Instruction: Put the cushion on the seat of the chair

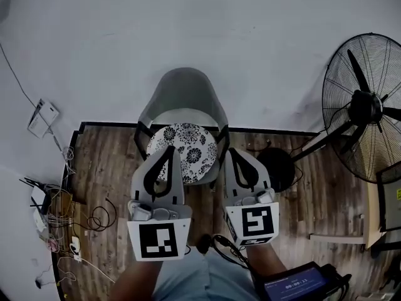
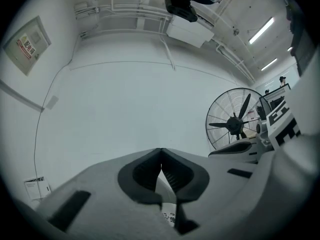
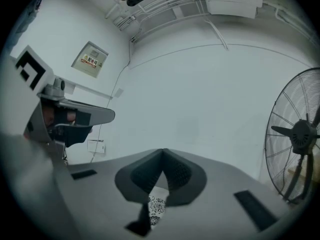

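A round cushion [image 1: 183, 149] with a black-and-white flower print lies on the seat of the grey shell chair [image 1: 185, 89] against the wall. My left gripper [image 1: 168, 150] hangs in front of the cushion's left part, its jaws shut with nothing between them. My right gripper [image 1: 237, 153] hovers just right of the chair's edge, also shut and empty. In the left gripper view the jaw tips meet [image 2: 160, 151], and a bit of the cushion [image 2: 170, 217] shows below them. The right gripper view shows the same: shut gripper [image 3: 162, 152], cushion [image 3: 156, 207] beneath.
A large standing fan [image 1: 366, 105] is at the right, its black round base [image 1: 276, 168] beside the chair. Cables and power strips [image 1: 56, 213] lie on the wood floor at the left. A dark device with a screen [image 1: 294, 286] sits at my waist.
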Tool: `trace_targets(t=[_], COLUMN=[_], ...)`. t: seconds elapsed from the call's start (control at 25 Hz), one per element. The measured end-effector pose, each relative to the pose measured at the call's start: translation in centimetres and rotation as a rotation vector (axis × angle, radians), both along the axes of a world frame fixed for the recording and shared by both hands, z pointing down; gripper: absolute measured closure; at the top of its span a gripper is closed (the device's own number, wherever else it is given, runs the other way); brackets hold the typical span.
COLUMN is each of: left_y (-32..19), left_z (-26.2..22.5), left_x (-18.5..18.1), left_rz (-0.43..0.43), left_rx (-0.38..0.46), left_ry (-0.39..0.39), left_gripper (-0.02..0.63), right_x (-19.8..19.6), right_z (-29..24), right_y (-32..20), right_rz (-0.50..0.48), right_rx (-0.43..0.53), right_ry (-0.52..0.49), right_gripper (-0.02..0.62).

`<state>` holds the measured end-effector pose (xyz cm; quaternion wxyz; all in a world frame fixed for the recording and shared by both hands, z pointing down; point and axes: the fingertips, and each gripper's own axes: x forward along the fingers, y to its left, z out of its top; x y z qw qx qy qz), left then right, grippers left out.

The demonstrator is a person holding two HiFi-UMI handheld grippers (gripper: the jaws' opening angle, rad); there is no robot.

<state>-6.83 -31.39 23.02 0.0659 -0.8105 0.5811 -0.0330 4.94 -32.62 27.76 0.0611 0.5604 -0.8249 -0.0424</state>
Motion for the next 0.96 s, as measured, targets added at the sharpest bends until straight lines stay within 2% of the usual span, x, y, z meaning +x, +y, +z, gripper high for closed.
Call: trace_targets(t=[0.16,0.96], left_y=[0.23,-0.29], left_z=[-0.46,-0.12], left_x=[0.43,0.77], left_rz=[0.013,0.018], left_rx=[0.015,0.006], left_ry=[-0.022,-0.014], left_gripper=[0.597,0.597], right_x=[0.21,0.29], right_z=[-0.56,-0.25], right_y=[0.15,-0.27], right_rz=[0.001,0.002], right_rx=[0.014,0.014], right_ry=[-0.016,-0.019], right_gripper=[0.591,0.591])
